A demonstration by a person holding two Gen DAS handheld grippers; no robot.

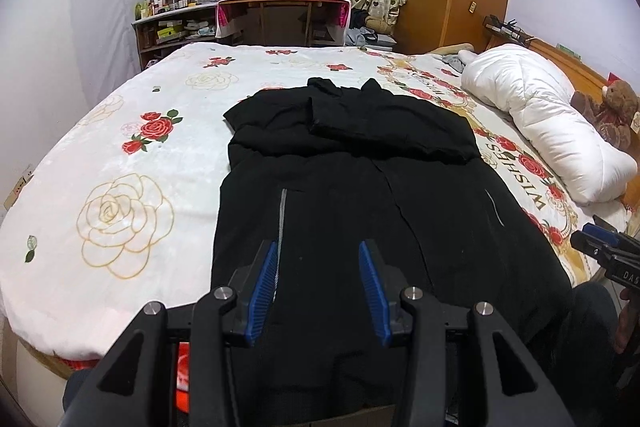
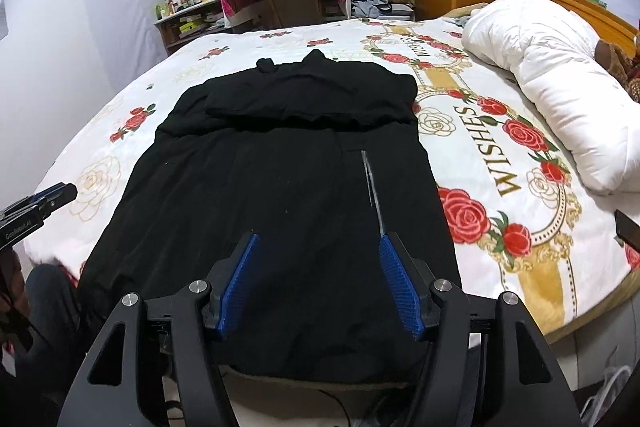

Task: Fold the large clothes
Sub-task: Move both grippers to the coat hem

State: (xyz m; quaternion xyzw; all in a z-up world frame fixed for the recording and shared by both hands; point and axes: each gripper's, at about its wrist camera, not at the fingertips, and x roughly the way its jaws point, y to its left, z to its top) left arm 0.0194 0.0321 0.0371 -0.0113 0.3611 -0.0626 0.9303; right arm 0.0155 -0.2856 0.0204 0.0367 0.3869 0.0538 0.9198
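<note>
Left wrist view: I find the large black fabric garment flat on the rose-printed white bedspread, sleeves folded across its chest and hem hanging over the near bed edge. My left gripper hovers above the lower body, jaws spread, nothing between them. Risk: pinching one layer only would drag the top panel and undo the sleeve fold. Right wrist view: my right gripper also stands spread and empty over the hem end, beside the silver zip strip. Risk: uneven lifting by the two grippers would skew the fold.
</note>
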